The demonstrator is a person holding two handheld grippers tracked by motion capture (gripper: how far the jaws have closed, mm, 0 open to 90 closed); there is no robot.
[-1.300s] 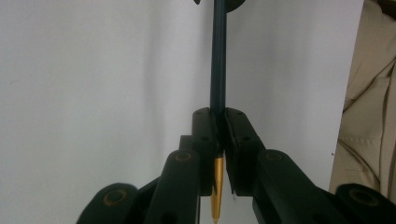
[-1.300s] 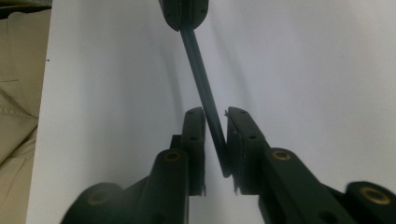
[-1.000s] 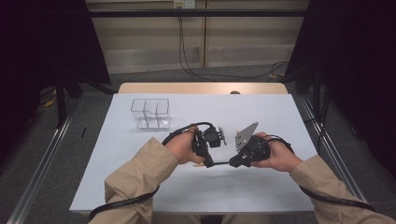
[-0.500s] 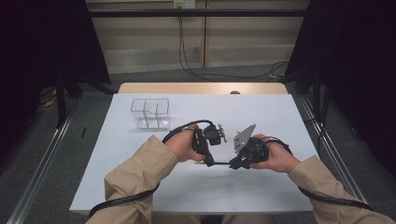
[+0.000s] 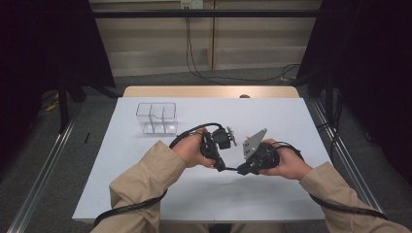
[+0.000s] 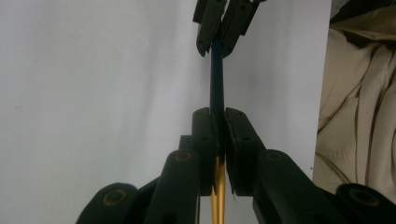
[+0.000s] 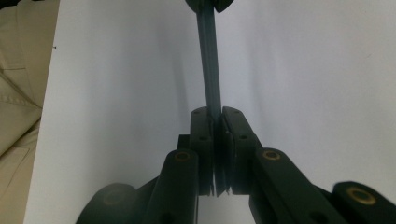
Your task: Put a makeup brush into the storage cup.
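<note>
two grippers, one thin stick held between them, out over the white table [image 5: 145, 194] near the person's edge. the left gripper [image 5: 219, 165] has its jaws pinched tight on a slim pen-like rod [image 6: 216, 84]; in the left gripper view the dark blue-green shaft runs straight up out of the closed pads [image 6: 204, 135] and a gold section shows below them, closer to the camera. at the far end of the shaft the right gripper [image 5: 244, 170] is clamped on it too, jaw tips meeting around it at the top of that view.

right gripper view is pretty much the mirror: jaws closed hard on the same shaft, which runs up and away to where the other gripper grabs it at the top edge. so the rod bridges the gap between the two tips, off the tabletop as far as i can tell.

both hands sit close together, beige sleeves [image 5: 145, 174] coming in from the bottom of the high view. clear plastic organizer box [image 5: 156, 117] with compartments stands well apart, toward the far left of the table.
</note>
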